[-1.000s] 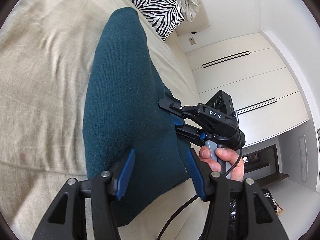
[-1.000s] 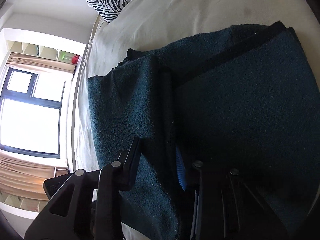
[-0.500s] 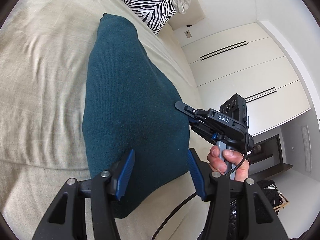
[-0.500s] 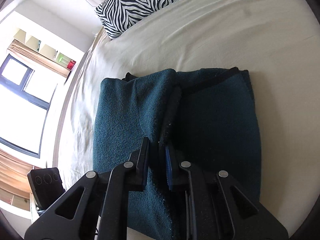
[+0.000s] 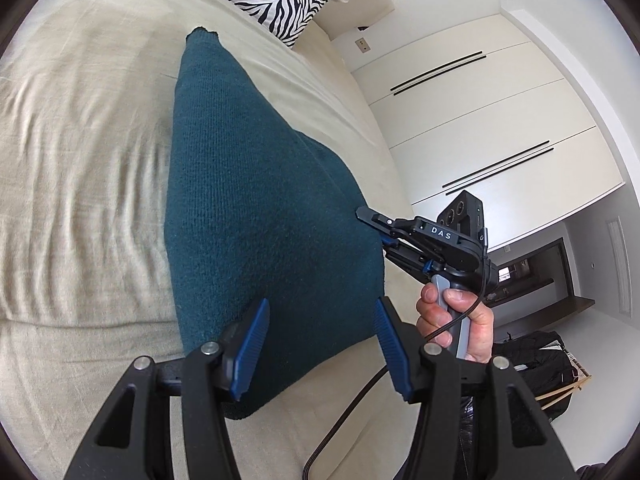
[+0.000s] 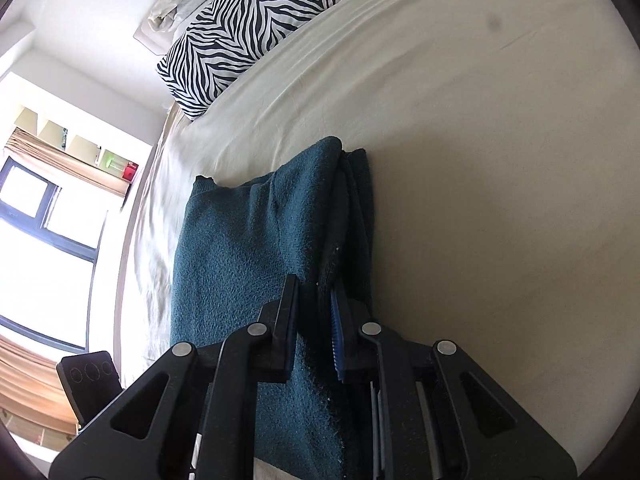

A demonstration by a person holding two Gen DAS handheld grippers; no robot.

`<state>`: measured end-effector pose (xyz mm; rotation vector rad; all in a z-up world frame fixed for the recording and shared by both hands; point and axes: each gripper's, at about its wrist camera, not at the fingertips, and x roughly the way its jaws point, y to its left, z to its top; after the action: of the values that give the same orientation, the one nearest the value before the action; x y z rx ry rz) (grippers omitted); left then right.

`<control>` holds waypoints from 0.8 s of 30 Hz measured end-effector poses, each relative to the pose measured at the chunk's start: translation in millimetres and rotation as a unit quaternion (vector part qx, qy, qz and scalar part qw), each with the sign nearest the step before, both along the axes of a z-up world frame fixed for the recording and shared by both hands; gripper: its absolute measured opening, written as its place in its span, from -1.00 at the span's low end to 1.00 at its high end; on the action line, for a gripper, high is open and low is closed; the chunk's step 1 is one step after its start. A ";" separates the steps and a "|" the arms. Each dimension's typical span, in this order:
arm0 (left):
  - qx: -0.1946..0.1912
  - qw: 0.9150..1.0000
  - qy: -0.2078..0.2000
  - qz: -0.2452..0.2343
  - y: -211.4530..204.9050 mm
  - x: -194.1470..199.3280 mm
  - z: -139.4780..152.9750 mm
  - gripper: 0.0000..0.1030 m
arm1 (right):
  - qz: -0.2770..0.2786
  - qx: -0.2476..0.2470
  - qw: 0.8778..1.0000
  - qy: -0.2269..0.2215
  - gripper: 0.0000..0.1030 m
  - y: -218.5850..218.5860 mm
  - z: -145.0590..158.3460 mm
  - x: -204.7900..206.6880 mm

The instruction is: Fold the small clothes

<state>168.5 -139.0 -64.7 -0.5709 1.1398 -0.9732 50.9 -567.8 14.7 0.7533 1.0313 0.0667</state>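
Your right gripper (image 6: pixel 314 312) pinches the folded edge of the teal cloth (image 5: pixel 256 216), which lies on the bed (image 6: pixel 500 160) below the zebra pillow (image 6: pixel 244 32). Your left gripper (image 5: pixel 318 344) hovers spread, empty. Folds are in; the final fold seems left.

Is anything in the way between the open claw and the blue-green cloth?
Nothing visible. The left gripper is open, and only bare space lies between it and the teal garment on the bed. The right gripper is shut on the garment's folded edge.
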 end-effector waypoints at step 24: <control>0.178 0.979 -0.099 0.013 -93.2 146.7 2.4 -0.04 | -0.012 0.093 0.995 -0.021 -0.11 15.1 -28.7 90.2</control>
<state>315.2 -232.2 -62.3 -0.1946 1.0909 -0.7608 141.1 -552.6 -14.1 0.9294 0.9846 0.1592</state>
